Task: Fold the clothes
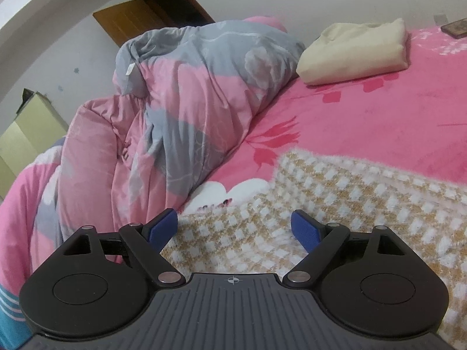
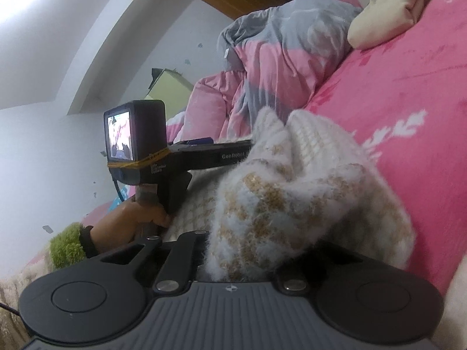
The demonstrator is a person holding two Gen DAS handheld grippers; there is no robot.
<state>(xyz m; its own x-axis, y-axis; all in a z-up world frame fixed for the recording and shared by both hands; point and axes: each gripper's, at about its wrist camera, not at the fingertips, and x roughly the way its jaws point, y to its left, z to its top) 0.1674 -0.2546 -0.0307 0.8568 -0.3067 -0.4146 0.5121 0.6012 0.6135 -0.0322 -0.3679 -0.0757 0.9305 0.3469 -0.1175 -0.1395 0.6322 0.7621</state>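
my right gripper [image 2: 248, 265] has its jaws clamped on a bunched fold of the fuzzy checked sweater [image 2: 292, 192], lifted mid-fold. my left gripper [image 1: 233, 227] hovers, jaws apart, over the part lying flat on the bed [image 1: 379, 110]. next i'd judge: lay it over evenly.

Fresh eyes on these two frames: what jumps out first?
The fuzzy tan-and-white checked sweater, bunched up over the right tongs and hiding their tips. In the left wrist view it lies flat on the pink bedspread under the open left tongs. Behind, a rumpled pink-and-grey duvet and a folded cream garment.
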